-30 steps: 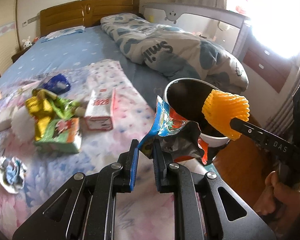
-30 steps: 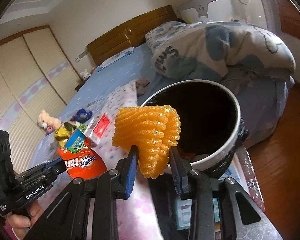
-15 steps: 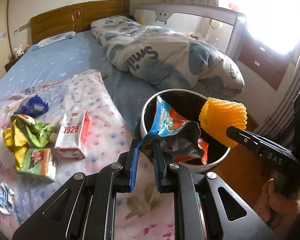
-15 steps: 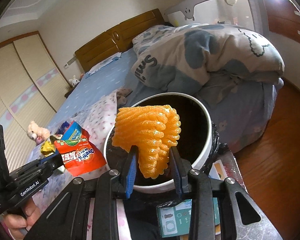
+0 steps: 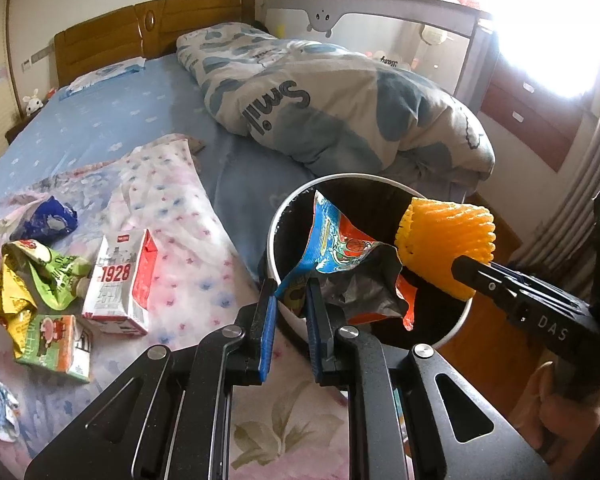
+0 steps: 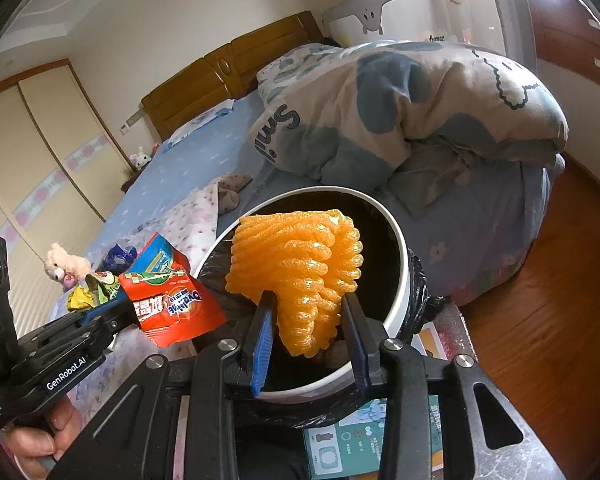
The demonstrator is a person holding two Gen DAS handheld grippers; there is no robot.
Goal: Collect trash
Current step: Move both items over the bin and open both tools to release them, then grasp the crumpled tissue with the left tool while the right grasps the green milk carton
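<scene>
I have the left gripper (image 5: 291, 312) clamped on the lower corner of a snack wrapper (image 5: 348, 264); the wrapper rises ahead of the jaws and hangs over the near rim of the trash bin (image 5: 274, 240). My right gripper (image 6: 310, 332) grips an orange foam net (image 6: 300, 268), pinched at its lower part between both pads, with its bulk standing above the jaws and over the bin's open mouth.

The left wrist view alone shows the remaining litter to the left of the jaws on the bed (image 5: 140, 120): a milk carton (image 5: 120, 284), a small juice box (image 5: 56, 346) and crumpled green and yellow wrappers (image 5: 28, 280). The right wrist view alone shows the bin's black liner (image 6: 418, 288) folded over the outside wall.

Both jaw pairs are narrowed, each closed onto its item.
</scene>
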